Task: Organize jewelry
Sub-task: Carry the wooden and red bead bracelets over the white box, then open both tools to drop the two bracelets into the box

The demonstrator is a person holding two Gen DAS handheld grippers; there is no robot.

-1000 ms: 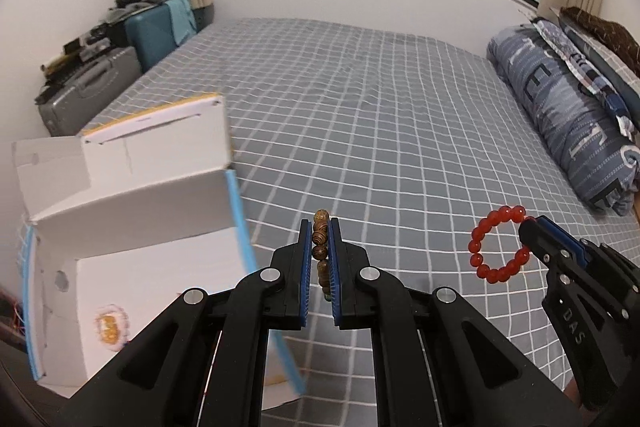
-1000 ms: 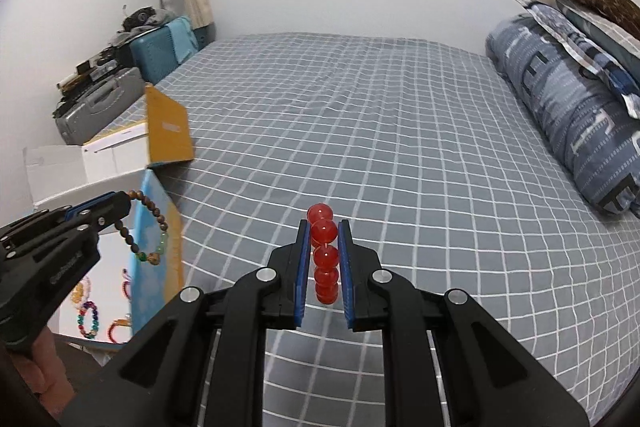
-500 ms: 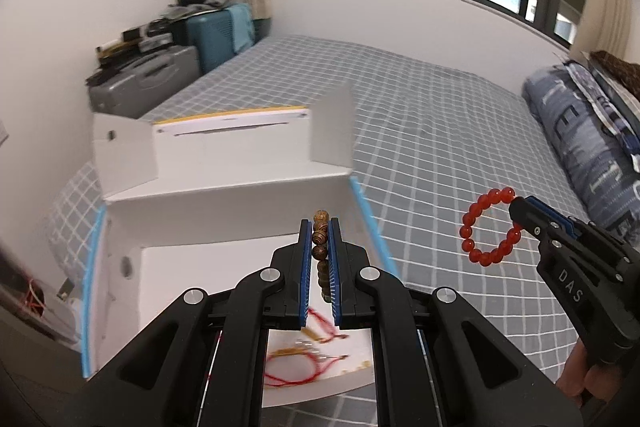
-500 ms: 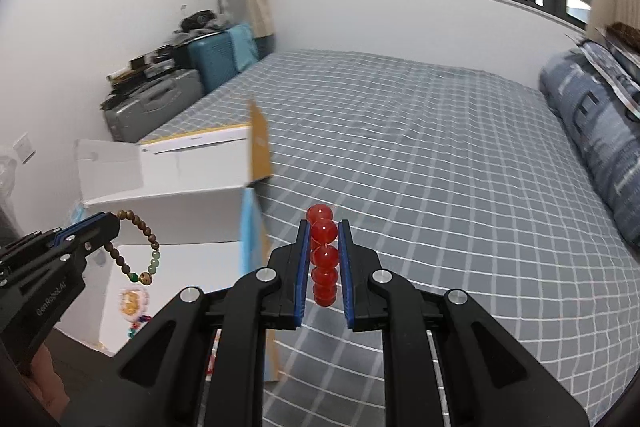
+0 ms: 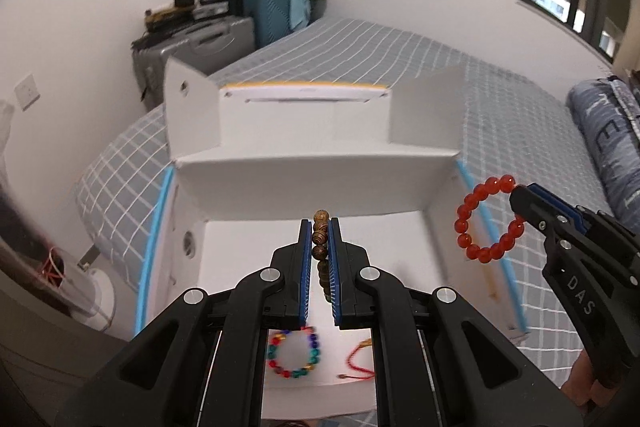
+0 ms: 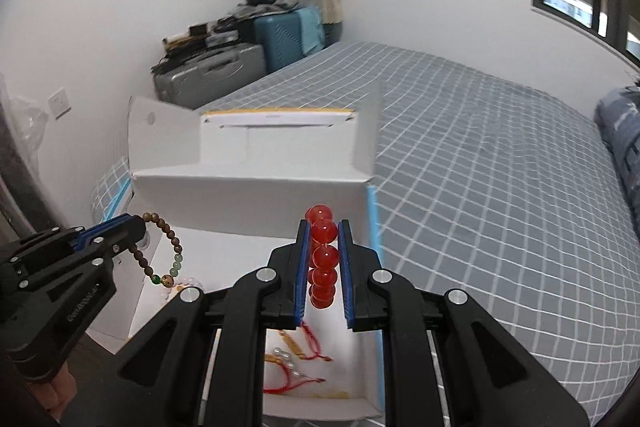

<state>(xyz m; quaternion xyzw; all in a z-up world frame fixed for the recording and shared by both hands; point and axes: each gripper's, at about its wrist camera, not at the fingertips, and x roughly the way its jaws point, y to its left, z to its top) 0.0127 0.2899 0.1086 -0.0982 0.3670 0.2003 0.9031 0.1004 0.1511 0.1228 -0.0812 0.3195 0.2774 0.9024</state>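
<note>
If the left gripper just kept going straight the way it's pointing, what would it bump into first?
Most likely the white box: the left gripper, shut on the wooden bracelet, points at its upright inner back wall. Depth is hard to judge here.

– What jewelry is up in the air?

– 2 bracelets. The wooden bead bracelet [image 6: 162, 251] is a loop of small brown beads with a few pale green ones and a gold-toned bead at the bottom; it hangs over the open white box [image 5: 320, 171], pinched at its top. The red bead bracelet [image 5: 489, 219] is a ring of glossy round red beads, held by 1 side above the box's right wall.

– And inside the box?

– On the white floor lie a multicolored bead bracelet [image 5: 295, 354], flat and round, a red cord piece [image 5: 360, 361] just right of it, and more red cords with gold and pearl bits [image 6: 294, 363] nearby
</note>
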